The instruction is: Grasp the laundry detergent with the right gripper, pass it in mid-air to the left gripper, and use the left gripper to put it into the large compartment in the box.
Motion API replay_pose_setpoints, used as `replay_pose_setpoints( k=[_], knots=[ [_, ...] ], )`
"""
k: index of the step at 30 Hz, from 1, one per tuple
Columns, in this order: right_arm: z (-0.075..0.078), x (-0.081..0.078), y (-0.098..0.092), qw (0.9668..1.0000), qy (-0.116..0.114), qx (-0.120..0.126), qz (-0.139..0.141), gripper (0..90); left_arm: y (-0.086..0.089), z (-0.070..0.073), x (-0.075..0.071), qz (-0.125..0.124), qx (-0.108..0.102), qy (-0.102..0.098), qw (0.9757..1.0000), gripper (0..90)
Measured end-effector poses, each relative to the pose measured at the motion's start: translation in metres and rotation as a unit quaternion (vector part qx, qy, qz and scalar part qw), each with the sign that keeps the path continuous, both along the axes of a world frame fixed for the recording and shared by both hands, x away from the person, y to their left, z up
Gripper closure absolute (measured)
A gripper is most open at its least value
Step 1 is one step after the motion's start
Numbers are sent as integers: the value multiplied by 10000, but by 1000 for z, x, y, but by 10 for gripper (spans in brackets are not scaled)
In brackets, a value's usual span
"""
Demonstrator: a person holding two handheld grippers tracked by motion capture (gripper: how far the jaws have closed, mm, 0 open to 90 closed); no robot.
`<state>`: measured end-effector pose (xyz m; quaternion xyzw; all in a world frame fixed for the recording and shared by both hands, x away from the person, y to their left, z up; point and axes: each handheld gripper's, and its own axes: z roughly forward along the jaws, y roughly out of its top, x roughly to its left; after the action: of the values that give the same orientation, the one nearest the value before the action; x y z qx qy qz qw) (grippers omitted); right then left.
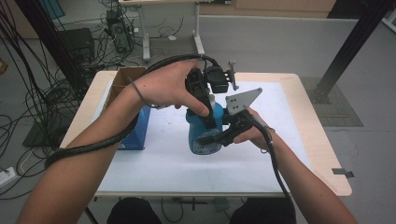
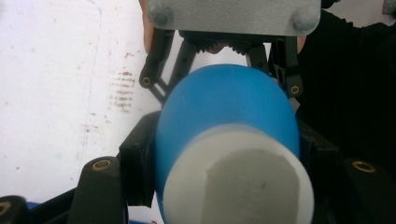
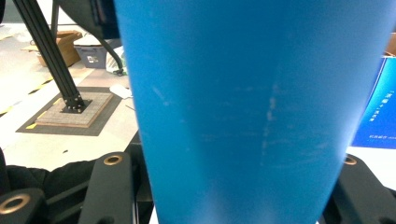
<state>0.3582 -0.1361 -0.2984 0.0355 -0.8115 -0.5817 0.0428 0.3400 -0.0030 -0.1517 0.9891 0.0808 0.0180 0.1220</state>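
Two tools are gripping one blue bottle above the table.

In the middle of the high view, the single blue bottle [image 1: 204, 135] is being held upright over the white-covered table [image 1: 289, 154], its long axis running up the frame. The left tool [image 1: 208, 122] is coming down from above, its jaws closing on the neck just below the white cap [image 2: 238, 182]. The right tool [image 1: 223, 138] is reaching in from the right, clamping the body. Both hands are equally near. A blue box [image 1: 135, 128] is standing at centre left, probably beside an open carton [image 1: 122, 79].
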Motion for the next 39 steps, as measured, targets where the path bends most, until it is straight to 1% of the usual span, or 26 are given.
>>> replay_pose_setpoints(
  k=[10,17,25,32,35,39],
  knots=[
    [0,-1,1,10000,-2,-18,-3,439,1,0,-1,-31,32,-21,10000,378],
    [0,-1,2,10000,7,41,24,436,2,2,-2,2,1,-23,10000,378],
    [0,-2,2,10000,5,39,1,432,1,1,-3,-43,40,-31,10000,378],
    [-1,-3,3,10000,16,73,-20,423,0,1,-4,-18,72,-50,10000,378],
    [-1,-4,4,10000,32,90,-16,372,0,1,-4,-27,112,-75,9999,379],
    [-2,-4,5,9999,76,98,-12,316,2,2,-3,21,89,-68,9999,379]
  ],
)
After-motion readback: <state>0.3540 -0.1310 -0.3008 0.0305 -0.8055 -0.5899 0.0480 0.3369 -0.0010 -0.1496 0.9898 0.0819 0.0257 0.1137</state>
